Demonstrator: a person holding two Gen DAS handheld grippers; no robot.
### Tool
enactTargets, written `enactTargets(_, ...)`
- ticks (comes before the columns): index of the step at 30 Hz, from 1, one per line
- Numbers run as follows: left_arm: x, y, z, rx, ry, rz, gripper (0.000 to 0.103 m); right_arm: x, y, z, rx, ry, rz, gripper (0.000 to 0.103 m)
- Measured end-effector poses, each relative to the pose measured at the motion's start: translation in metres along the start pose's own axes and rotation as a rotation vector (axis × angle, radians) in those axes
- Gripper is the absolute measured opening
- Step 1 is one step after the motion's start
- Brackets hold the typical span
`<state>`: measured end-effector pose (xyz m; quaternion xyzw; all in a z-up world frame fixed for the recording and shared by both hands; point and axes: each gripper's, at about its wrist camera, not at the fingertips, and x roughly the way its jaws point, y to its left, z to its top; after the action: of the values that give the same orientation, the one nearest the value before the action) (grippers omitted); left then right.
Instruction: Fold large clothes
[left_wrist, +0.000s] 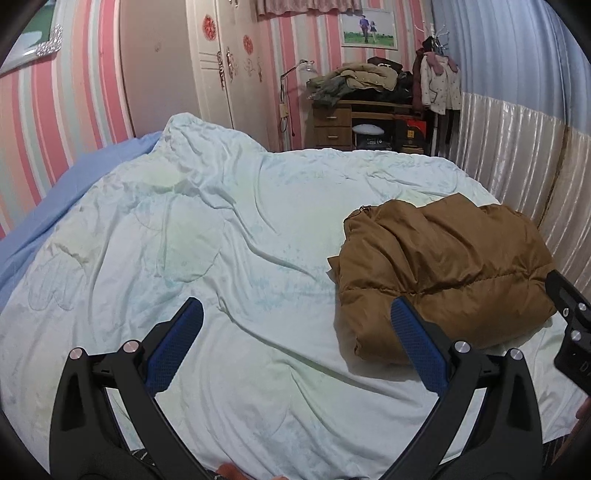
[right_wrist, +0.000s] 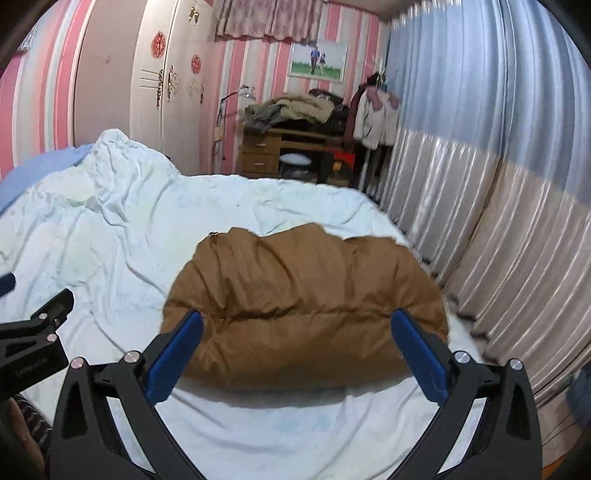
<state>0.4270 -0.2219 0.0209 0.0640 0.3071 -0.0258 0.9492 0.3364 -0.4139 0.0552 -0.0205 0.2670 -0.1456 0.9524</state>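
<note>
Now | brown puffer jacket (right_wrist: 303, 306) folded on bed (left_wrist: 221, 258) | left claw (left_wrist: 295, 347), right claw (right_wrist: 297, 350) spread, empty | writing unreadable

A: Lighting? Dim indoor, cool cast, soft shadow under the brown jacket (right_wrist: 303, 306).
B: Heavy fisheye bending, dark vignette corners. Right wrist view motion-blurred, curtain (right_wrist: 491, 192) smeared; left one sharper.

- The jacket (right_wrist: 303, 306) lies on the quilt (right_wrist: 110, 236), toward the quilt's right side.
- The curtain (right_wrist: 480, 221) hangs right of the jacket.
- The desk (left_wrist: 347, 122) stands behind the jacket, beyond the quilt's far edge.
- A clothes pile (left_wrist: 362, 79) sits on the desk.
- The wardrobe (left_wrist: 218, 74) stands far left of the jacket.
</note>
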Motion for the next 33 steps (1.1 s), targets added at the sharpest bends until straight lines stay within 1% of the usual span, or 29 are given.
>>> enactTargets(2, 0.004, -0.007, -0.001, 0.015, -0.003, 0.002, 0.1, 0.003, 0.005, -0.001, -0.02, 0.004, -0.017, 0.101)
enactTargets(6, 0.0, -0.017, 0.0, 0.046, -0.018, 0.002, 0.1, 0.014, 0.008, -0.002, -0.033, 0.042, -0.016, 0.101)
enactTargets(8, -0.001, -0.02, 0.0, 0.055, -0.024, -0.005, 0.1, 0.019, 0.006, -0.002, -0.027, 0.065, -0.007, 0.101)
enactTargets(14, 0.003, -0.029, -0.001, 0.084, -0.021, -0.008, 0.1, 0.027, -0.002, -0.004, 0.011, 0.094, 0.026, 0.101)
enactTargets(24, 0.007, -0.029, -0.001, 0.063, -0.006, -0.013, 0.1, 0.031, -0.008, -0.006, 0.04, 0.114, 0.061, 0.101)
enactTargets(33, 0.007, -0.032, -0.002, 0.059, -0.007, -0.01, 0.1, 0.03, -0.007, -0.006, 0.042, 0.116, 0.06, 0.101)
